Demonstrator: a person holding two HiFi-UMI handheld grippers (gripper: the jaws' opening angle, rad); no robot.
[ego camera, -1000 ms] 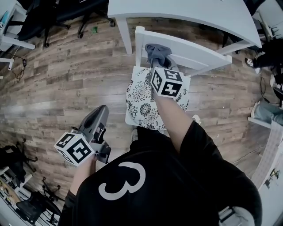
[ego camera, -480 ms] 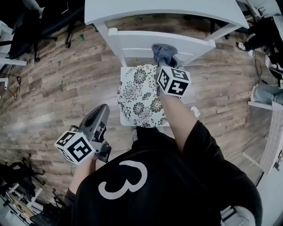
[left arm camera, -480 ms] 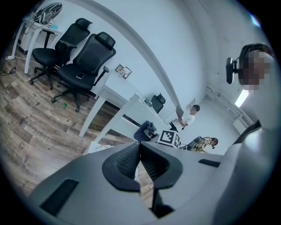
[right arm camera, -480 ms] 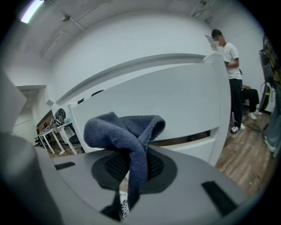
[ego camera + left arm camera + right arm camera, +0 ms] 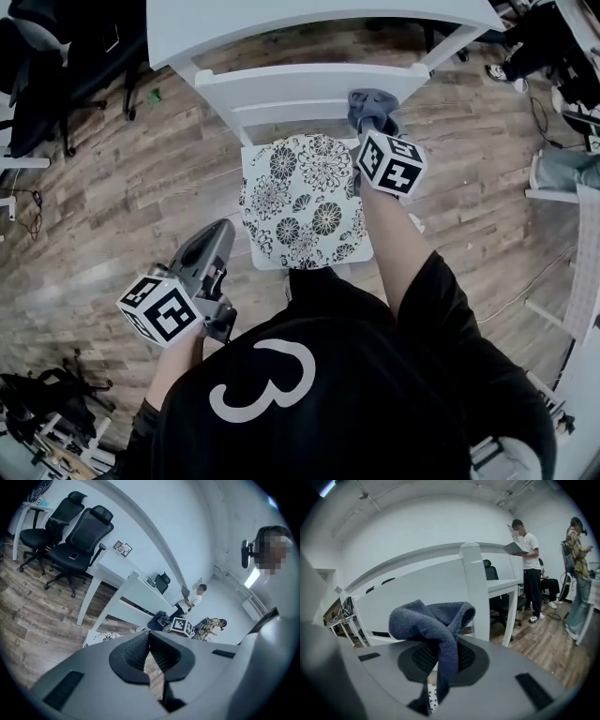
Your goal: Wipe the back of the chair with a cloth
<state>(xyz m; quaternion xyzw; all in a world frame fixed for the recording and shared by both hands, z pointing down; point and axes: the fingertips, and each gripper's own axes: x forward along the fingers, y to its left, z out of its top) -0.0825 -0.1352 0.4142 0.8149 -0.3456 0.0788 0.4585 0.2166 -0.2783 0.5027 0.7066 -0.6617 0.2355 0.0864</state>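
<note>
I am holding the bunched dark blue-grey cloth (image 5: pixel 433 620) in the right gripper (image 5: pixel 440 663). Its fingers are clamping a fold while the rest is mushrooming over their tips. The cloth seems to be resting against the top rail of the white wooden chair's backrest (image 5: pixel 300 94), with the rail's end post (image 5: pixel 476 588) just right of the fingers. I am judging the wipe as under way. The rail stretching away to the left of the fingers, and the slats below, may be waiting for a pass, though no dirt is showing either way. The rail's long axis is running crosswise ahead of the fingers, and the backrest is facing me over the floral seat cushion (image 5: pixel 305 202). The left gripper (image 5: pixel 150 656) is idling well apart, its fingers closed on nothing and pointing toward the chair.
</note>
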